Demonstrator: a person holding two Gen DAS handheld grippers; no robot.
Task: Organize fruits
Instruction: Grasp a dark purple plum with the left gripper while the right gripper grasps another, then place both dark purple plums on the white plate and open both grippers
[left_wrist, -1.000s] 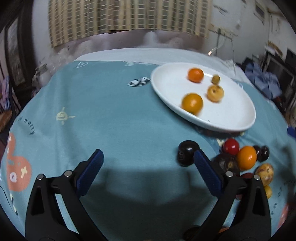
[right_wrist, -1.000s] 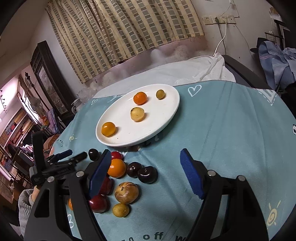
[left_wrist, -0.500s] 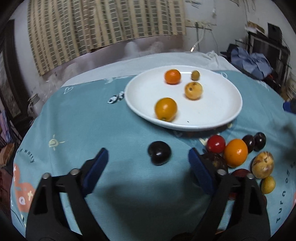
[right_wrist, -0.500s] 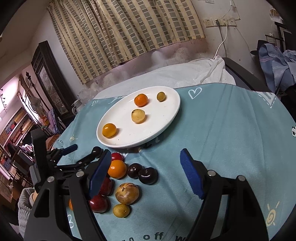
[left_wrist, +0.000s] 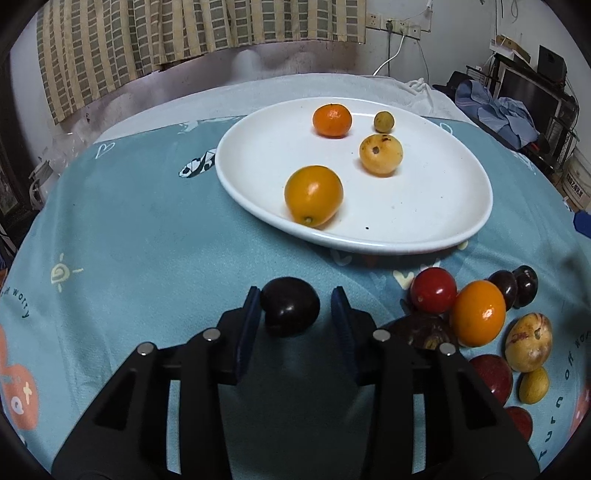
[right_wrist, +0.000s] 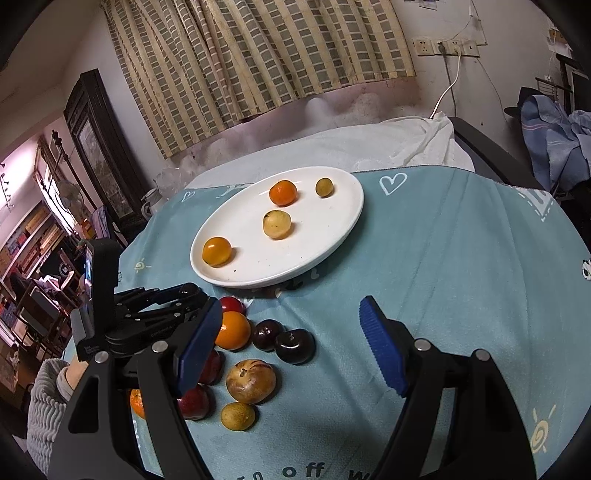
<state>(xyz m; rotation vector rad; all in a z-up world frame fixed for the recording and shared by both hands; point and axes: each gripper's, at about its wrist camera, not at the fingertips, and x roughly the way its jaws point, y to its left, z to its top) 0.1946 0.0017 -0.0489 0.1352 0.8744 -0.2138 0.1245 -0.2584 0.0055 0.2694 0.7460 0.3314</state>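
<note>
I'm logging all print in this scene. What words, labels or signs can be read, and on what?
"worry", on the teal tablecloth, left edge in the left wrist view.
"off", on the same cloth at the bottom edge of the right wrist view.
Small white print on the left gripper body: too small to read.

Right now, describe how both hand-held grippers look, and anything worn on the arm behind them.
Each is a black plastic frame with two angled fingers, silver pivot screws and ribbed blue pads. The left hand-held gripper shows this close up; the right hand-held gripper matches it. In the right wrist view a grey ribbed knit sleeve covers the arm behind the left one. No cables are visible.
</note>
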